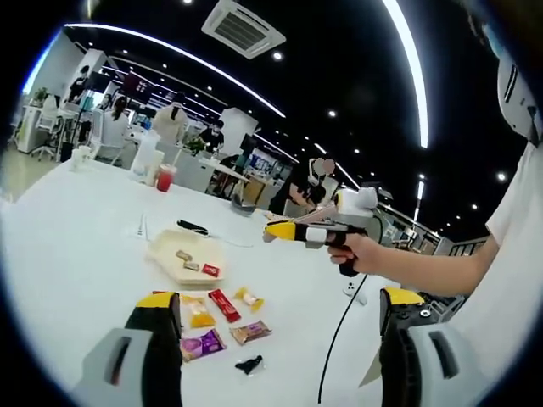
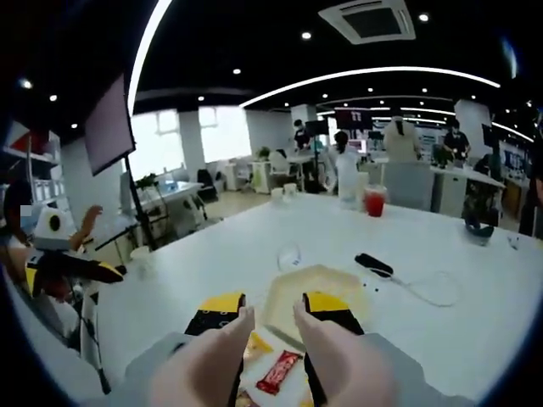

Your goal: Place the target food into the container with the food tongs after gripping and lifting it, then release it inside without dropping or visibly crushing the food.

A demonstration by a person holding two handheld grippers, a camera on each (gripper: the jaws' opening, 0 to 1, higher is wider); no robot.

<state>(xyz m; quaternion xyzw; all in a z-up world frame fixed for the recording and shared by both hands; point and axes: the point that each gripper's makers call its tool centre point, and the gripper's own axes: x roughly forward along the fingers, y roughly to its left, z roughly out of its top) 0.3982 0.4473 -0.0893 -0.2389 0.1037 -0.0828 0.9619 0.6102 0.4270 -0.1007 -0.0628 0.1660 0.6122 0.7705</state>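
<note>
Hovering high over the white worktop [image 1: 76, 254], both grippers are well above the food right now. The left gripper [image 1: 280, 331] has its jaws spread wide with nothing between them, and past them lie the wrapped snacks: a yellow packet [image 1: 198, 312], a red bar [image 1: 224, 304], a purple packet [image 1: 202, 344] and a brownish one [image 1: 250, 331], loose beside the shallow beige container [image 1: 182, 254], which already holds a few pieces. The right gripper [image 2: 270, 318] looks down its yellow-tipped jaws, standing apart, at the same container [image 2: 318, 284], with a red bar [image 2: 279, 371] showing between two pale fingers [image 2: 335, 352] that rise in front; whether those are the food tongs or part of the gripper, the view is too close to say. The risk from here: the snacks sit close together, so a descent slightly off line could pinch two wrappers or nudge neighbours aside. Slick wrappers may slide out of a light squeeze on the lift, while a hard squeeze would dent the bar. The black cable [image 1: 335, 339] trailing from the right gripper [image 1: 280, 231] in the left gripper view could drag across the packets.
</note>
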